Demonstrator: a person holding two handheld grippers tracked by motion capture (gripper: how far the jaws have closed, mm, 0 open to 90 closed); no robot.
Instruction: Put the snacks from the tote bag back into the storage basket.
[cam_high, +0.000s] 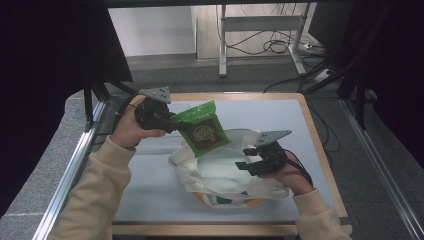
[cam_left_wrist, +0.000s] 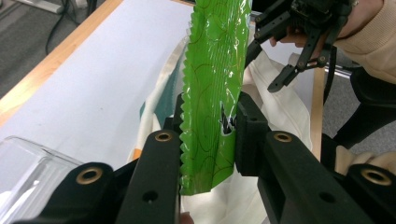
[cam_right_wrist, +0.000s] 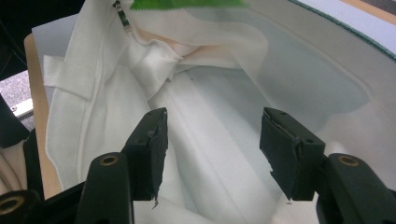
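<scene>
We are gripping the green snack packet (cam_high: 202, 129) in our left claw (cam_high: 172, 122), its long axis tilting over the white bag (cam_high: 220, 175); our right claw (cam_high: 250, 159) is hanging open beside it.

left gripper (cam_high: 172, 121): clamps green snack pouch (cam_high: 202, 129) | pouch tilted over white cloth bag (cam_high: 220, 172) | right gripper (cam_high: 246, 159): jaws seemingly apart, at bag's rim

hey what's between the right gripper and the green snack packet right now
Only the white cloth bag. In the high view its open mouth spans the stretch from the right gripper to the green snack packet, which the left gripper holds above it.
</scene>
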